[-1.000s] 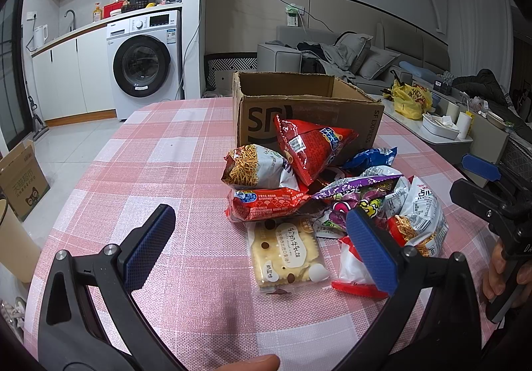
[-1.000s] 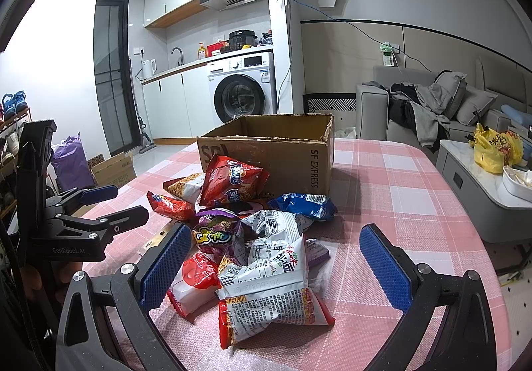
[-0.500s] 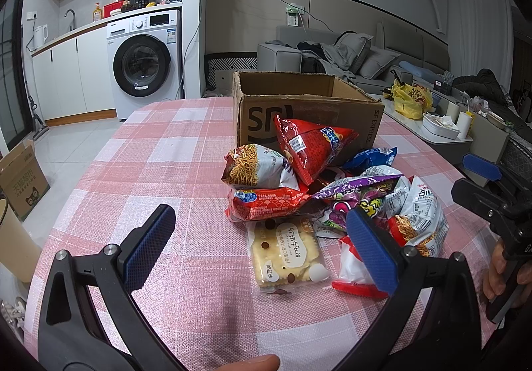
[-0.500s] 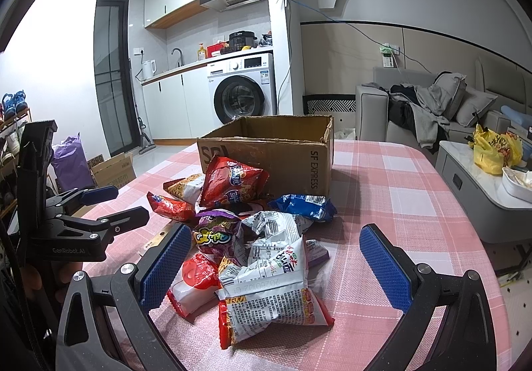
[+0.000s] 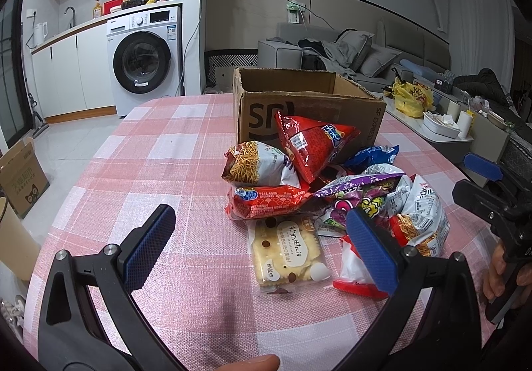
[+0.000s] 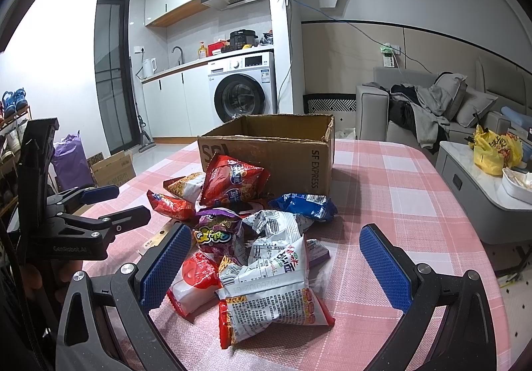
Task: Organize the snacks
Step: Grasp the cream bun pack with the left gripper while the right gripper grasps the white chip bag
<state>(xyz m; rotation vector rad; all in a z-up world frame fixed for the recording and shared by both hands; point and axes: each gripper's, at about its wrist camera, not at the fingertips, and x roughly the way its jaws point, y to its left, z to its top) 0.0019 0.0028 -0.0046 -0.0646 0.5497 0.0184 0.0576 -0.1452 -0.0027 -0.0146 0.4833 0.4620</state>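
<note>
Nothing moved since the earlier frames: left gripper (image 5: 259,243) and right gripper (image 6: 282,266) still spread wide, holding nothing, above the counter (image 5: 149,151) with its pink checked cloth. Snack bags (image 6: 246,231) heaped on the counter just in front of the open cardboard box (image 6: 276,151), the red bag (image 5: 312,141) leaning against the box. Cracker pack (image 5: 289,251) flat on the cloth at the near edge of the heap.

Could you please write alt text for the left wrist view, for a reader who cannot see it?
The open left gripper hovers over a pink checked tablecloth, in front of a pile of snack bags with a pale cracker packet nearest. An open cardboard box stands behind the pile; the right gripper shows at the right edge.
</note>
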